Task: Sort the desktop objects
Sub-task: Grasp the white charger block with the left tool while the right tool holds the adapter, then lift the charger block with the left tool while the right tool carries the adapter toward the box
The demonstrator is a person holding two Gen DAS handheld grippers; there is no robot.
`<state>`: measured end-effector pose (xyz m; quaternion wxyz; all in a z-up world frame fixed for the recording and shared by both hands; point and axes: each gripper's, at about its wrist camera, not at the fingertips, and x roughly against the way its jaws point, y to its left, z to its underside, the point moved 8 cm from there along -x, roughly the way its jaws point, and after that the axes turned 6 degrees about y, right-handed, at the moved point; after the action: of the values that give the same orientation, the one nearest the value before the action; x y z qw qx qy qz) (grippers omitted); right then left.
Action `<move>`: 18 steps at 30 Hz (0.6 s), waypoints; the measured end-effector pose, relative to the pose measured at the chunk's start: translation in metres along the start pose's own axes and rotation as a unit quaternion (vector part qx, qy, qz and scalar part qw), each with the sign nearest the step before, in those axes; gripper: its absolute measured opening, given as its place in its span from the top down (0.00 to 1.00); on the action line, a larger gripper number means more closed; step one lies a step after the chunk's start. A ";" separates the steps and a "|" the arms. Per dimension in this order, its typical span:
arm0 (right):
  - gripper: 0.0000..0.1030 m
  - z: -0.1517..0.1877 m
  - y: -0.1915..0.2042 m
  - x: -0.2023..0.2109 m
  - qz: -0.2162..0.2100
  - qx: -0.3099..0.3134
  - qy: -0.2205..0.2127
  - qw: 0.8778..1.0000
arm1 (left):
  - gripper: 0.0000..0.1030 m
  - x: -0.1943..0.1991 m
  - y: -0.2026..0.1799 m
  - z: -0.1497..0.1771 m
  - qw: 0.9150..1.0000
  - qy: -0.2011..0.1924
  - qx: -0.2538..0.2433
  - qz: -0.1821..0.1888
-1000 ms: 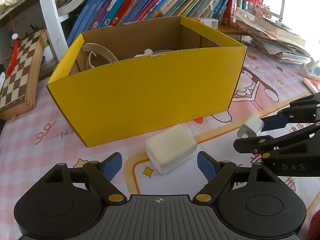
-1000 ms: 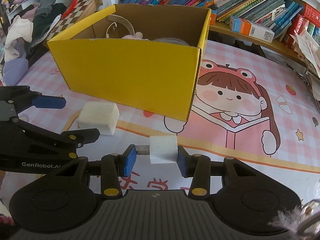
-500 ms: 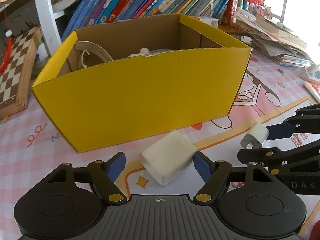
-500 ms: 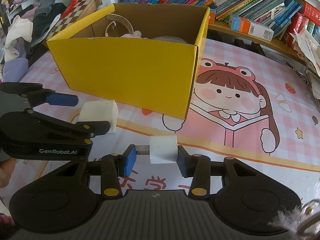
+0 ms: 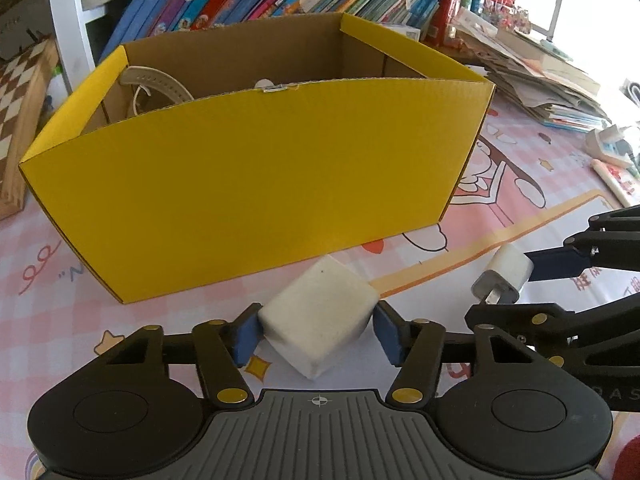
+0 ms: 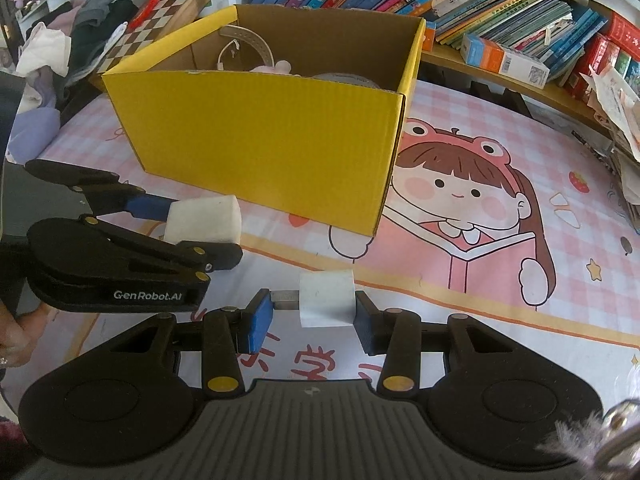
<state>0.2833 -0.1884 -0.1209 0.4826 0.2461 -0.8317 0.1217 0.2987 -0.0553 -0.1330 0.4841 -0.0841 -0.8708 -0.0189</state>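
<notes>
Left gripper [image 5: 316, 334] jaws just closing, white block [image 5: 320, 316] between pads, corner-on; right gripper [image 6: 314, 314] clamps charger [image 6: 326, 298]; yellow box [image 5: 256, 184] directly ahead (both hands near).

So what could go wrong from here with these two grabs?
1. The left gripper has just been closing on the white sponge block, which sits cornerwise; its right pad looks barely in contact, so the block may twist.
2. The right gripper pinches the white charger by prongs and body; it could pivot out.
3. The yellow box wall stands tall close ahead; a low lift could hit it.
</notes>
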 end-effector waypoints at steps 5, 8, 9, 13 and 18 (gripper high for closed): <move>0.60 0.002 0.004 0.004 0.003 0.003 -0.003 1.000 | 0.56 0.006 0.003 0.003 1.000 0.000 0.004 0.003; 0.60 0.003 0.007 0.007 0.004 0.005 -0.005 1.000 | 0.58 0.011 0.006 0.007 1.000 -0.002 0.007 0.004; 0.60 0.004 0.008 0.008 0.005 0.006 -0.005 1.000 | 0.58 0.013 0.007 0.009 1.000 -0.002 0.009 0.004; 0.60 0.006 0.014 0.012 0.006 0.008 -0.007 1.000 | 0.59 0.023 0.013 0.014 1.000 -0.008 0.019 0.004; 0.60 0.008 0.023 0.017 0.005 0.014 -0.010 1.000 | 0.59 0.039 0.020 0.021 0.999 -0.018 0.029 0.005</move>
<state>0.2585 -0.1777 -0.1098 0.4703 0.2499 -0.8359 0.1327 0.2647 -0.0287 -0.1123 0.4708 -0.0752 -0.8790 0.0103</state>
